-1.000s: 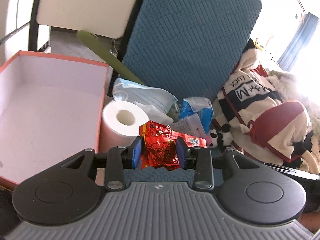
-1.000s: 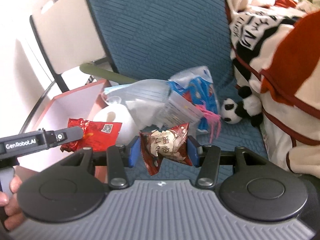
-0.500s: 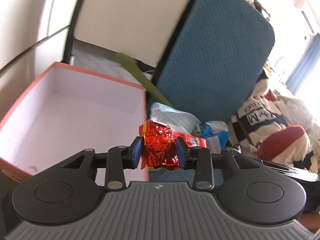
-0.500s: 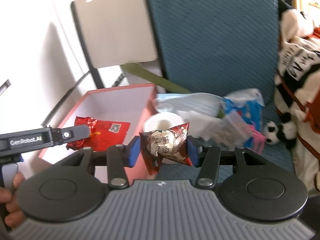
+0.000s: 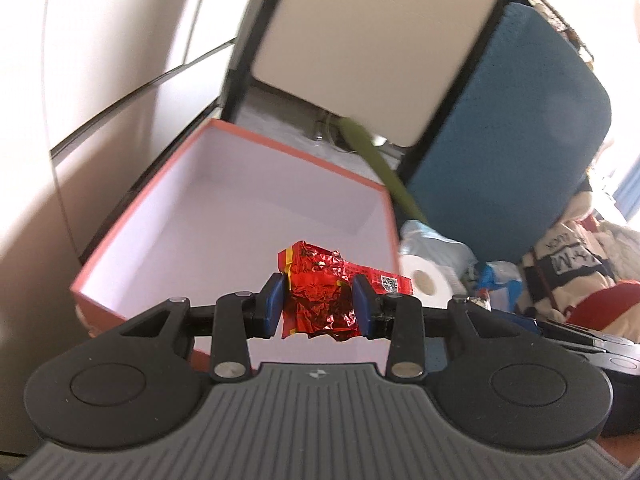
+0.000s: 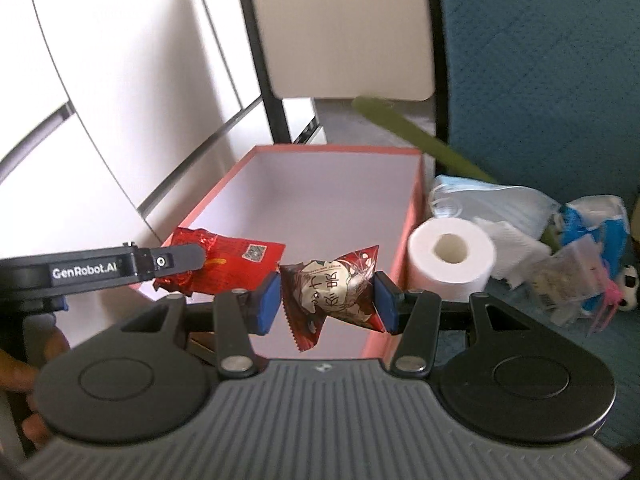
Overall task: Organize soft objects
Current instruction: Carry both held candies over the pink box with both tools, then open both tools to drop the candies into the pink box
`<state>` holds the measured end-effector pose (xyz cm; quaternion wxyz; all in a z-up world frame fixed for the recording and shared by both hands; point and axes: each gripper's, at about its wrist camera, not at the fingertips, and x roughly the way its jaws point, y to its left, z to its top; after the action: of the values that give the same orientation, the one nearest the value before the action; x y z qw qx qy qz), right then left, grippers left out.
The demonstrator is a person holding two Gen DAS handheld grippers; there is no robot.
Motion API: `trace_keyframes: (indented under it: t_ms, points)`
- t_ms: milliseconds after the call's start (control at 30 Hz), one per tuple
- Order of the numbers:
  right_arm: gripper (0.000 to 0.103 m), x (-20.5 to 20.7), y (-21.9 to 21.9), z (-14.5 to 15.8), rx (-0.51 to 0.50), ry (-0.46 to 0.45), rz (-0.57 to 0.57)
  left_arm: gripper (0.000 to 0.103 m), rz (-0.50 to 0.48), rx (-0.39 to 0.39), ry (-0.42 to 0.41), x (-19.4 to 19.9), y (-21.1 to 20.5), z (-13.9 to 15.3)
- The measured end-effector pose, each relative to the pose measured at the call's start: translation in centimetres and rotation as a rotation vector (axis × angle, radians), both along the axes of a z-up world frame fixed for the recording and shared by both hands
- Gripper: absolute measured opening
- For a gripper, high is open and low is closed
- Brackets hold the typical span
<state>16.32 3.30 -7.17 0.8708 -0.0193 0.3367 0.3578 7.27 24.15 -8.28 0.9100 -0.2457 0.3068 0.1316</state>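
I have a red packet (image 5: 320, 300) pinched in the left tool (image 5: 319, 311) and a dark red snack pouch (image 6: 334, 290) pinched in the right tool (image 6: 328, 306); both sets of blue pads press into crinkled foil, so both grips look sound. A second ago the two packets hung over the heap on the blue seat, with the box (image 5: 224, 128) off to one side. Now the box fills the middle of both views, and each packet hangs in front of its white floor, the red packet nearer the left-hand wall as the right camera sees it. The box looks empty; I see nothing lying in it.

The heap sits just beside the box's right wall: a toilet roll (image 6: 450, 258) nearest it, then a face mask (image 6: 492, 200), a blue tissue pack (image 6: 596, 216) and a small panda toy (image 6: 630, 282) further out. The person's hand (image 6: 24, 368) grips the left tool's handle at the frame edge.

My reading is that the carry is nearly over and the release comes next. These two would be the first things in, with the heap yet to follow.
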Motion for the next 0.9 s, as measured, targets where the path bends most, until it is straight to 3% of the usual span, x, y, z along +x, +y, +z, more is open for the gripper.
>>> trace_keyframes:
  t_ms: [567,900]
  points:
    - [0.054,4.7,8.0,-5.5,-0.12,0.103,0.017,0.042,0.013,-0.084,0.154,3.6,7.1,-7.0]
    - [0.054,6.6,10.4,-7.0,-0.155,0.121,0.021,0.043,0.009,-0.092,0.173,5.3,9.5,-8.6]
